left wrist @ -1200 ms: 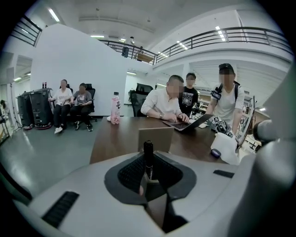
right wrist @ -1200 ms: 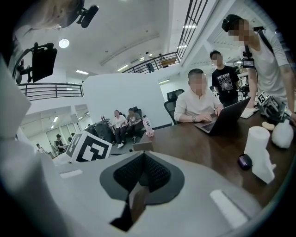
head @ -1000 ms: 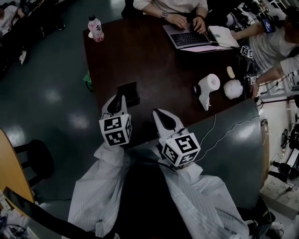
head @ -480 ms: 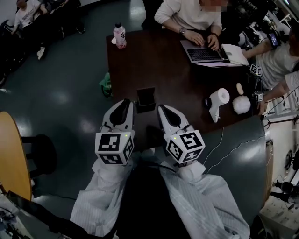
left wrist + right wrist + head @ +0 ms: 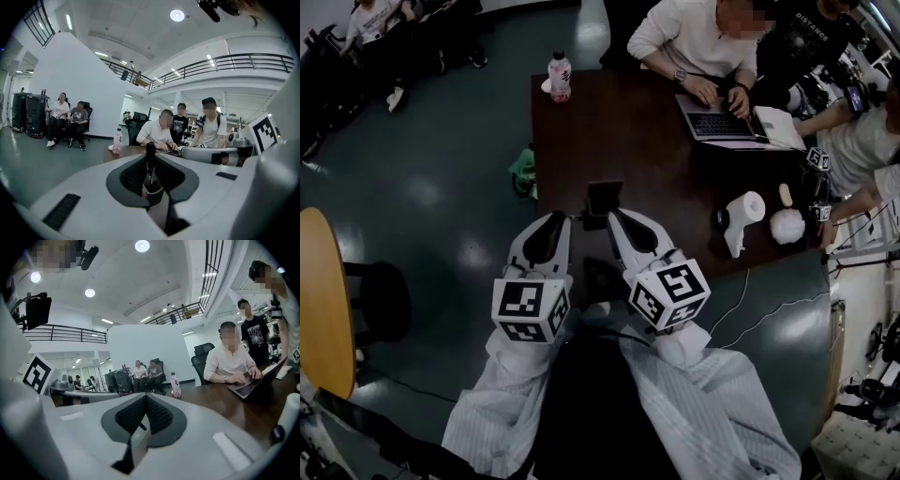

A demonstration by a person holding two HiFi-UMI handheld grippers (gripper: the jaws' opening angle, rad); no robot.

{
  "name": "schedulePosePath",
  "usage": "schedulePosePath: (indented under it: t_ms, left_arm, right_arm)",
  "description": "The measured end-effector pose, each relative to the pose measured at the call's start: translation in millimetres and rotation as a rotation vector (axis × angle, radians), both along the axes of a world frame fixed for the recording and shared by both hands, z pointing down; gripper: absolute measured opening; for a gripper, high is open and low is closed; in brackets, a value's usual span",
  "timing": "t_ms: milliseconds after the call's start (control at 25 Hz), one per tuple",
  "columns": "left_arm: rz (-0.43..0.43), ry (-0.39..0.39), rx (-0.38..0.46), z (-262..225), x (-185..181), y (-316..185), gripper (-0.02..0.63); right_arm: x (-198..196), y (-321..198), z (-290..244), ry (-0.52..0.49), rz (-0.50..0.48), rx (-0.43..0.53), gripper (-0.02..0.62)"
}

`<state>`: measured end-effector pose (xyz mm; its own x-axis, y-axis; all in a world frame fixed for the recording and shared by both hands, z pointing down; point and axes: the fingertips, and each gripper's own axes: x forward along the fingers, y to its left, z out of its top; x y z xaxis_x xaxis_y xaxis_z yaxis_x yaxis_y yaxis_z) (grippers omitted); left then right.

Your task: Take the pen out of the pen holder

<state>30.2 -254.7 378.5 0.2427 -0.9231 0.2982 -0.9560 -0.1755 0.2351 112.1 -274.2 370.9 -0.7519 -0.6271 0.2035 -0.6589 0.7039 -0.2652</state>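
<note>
Only readable text: white capitals on the black T-shirt (image 5: 814, 19) of the person standing at the far end of the dark brown wooden table (image 5: 609, 122). It starts "DIST", rest unclear. Pink-labelled plastic bottle (image 5: 560, 77): label print too small. Black pen (image 5: 150, 161): white barrel marking, illegible. White cubes with black square markers (image 5: 668, 295): patterns only, no letters.
</note>
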Motion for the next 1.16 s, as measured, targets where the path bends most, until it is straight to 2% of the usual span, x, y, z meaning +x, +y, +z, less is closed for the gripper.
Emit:
schedulePosePath:
  t_ms: [1160]
  left_arm:
    - [0.059,0.017,-0.001,-1,29,-17,0.053]
  right_arm:
    - [22,-10,-2,0.008,0.009,0.003,0.0]
